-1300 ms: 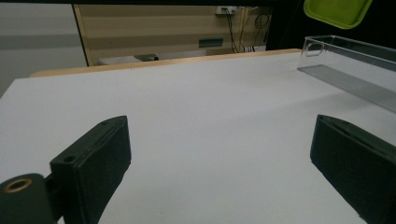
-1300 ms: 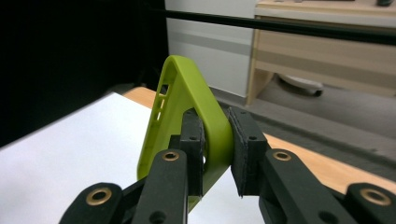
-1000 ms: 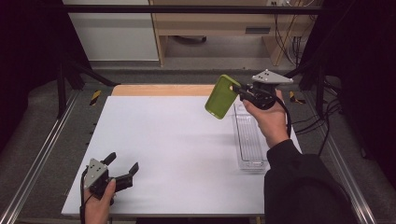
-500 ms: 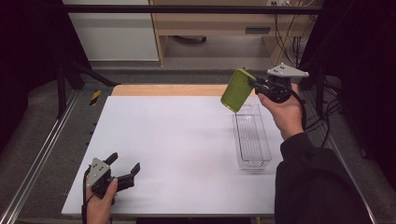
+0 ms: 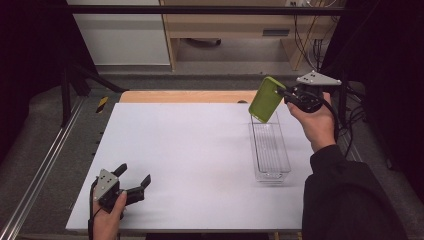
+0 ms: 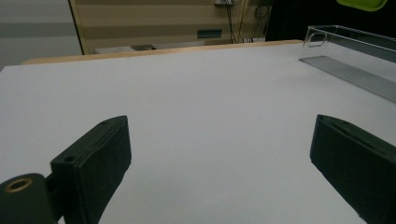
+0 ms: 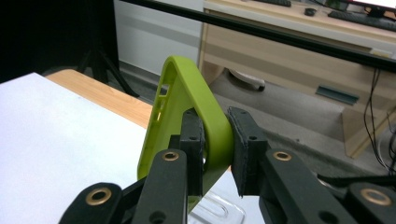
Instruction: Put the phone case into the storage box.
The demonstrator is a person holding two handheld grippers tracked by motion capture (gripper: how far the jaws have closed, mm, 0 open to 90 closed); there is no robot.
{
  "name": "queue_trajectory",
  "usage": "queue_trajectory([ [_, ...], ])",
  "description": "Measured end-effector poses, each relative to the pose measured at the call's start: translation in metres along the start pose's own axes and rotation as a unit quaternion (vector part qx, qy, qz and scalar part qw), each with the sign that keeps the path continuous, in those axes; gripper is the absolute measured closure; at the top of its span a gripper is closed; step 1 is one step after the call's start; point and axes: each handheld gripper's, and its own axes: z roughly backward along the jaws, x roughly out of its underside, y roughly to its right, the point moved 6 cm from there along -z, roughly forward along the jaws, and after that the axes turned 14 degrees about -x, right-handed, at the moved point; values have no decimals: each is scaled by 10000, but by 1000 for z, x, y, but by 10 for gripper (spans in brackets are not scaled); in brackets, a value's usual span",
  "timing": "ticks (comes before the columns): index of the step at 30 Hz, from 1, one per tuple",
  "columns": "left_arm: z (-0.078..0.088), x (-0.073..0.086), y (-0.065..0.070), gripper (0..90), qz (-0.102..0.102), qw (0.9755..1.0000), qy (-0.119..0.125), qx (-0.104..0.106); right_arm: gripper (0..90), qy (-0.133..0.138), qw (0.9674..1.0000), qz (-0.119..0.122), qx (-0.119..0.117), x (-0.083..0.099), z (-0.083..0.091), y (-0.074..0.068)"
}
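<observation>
the right gripper (image 5: 284, 96) pinches a green phone case (image 5: 266, 99) by its edge, tilted in the air above the far end of the clear tray (image 5: 270, 150). the left gripper (image 5: 134, 181) rests on the desk (image 5: 190, 150) near its front corner, jaws spread with nothing between.

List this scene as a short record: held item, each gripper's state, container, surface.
held item: green phone case, pinched at one edge, up in the air over the far end of the tray
right gripper: shut on the case
left gripper: open, nothing between its jaws, low over the near left of the table
container: clear tray, lying lengthwise at the table's right side
surface: white table
</observation>
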Motion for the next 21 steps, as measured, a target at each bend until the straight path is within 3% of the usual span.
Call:
queue_trajectory([
  [14, -1, 1, 5, 49, -112, 9999, -26, 58, 767, -170, 9997, 92, 121, 15, 10, 4],
  [21, 0, 1, 5, 49, -120, 9999, -38, 54, 767, -268, 9995, 49, 151, 24, 5, 9],
])
